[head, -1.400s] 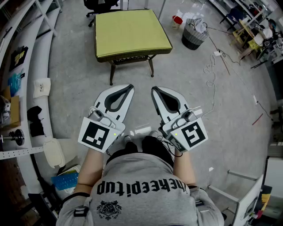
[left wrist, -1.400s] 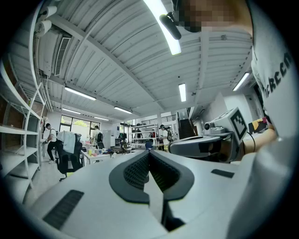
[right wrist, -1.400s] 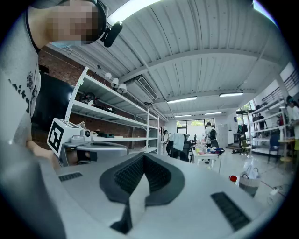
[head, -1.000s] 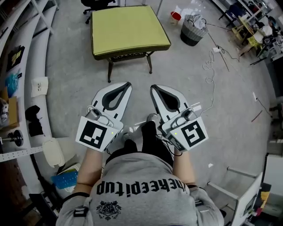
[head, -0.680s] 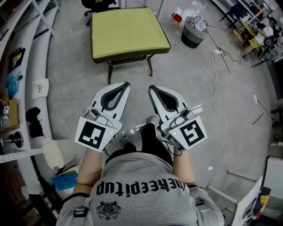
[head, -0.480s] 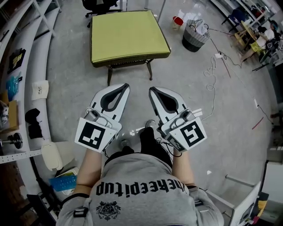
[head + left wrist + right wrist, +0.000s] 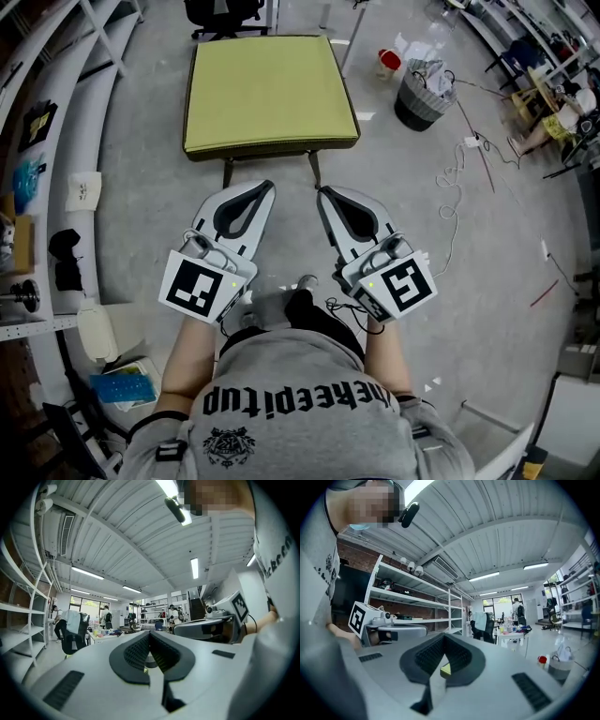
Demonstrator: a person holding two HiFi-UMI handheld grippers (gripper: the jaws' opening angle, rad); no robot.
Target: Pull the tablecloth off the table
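Note:
A small square table with dark legs stands on the grey floor, covered by a yellow-green tablecloth (image 7: pixel 267 94) that lies flat over its top. My left gripper (image 7: pixel 268 187) and right gripper (image 7: pixel 323 193) are held side by side just short of the table's near edge, above the floor. Both are shut with nothing between their jaws. In the left gripper view the left gripper (image 7: pixel 149 633) points level across the room. In the right gripper view a sliver of the tablecloth (image 7: pixel 446 669) shows behind the shut right gripper (image 7: pixel 443 637).
A dark waste basket (image 7: pixel 422 94) and a red cup (image 7: pixel 386 61) stand right of the table. A white cable (image 7: pixel 452 178) trails over the floor there. White shelving (image 7: pixel 56 112) runs along the left. A black chair (image 7: pixel 225 11) stands behind the table.
The table has come nearer to the gripper tips as the person walked toward it. Both grippers have stayed shut and side by side.

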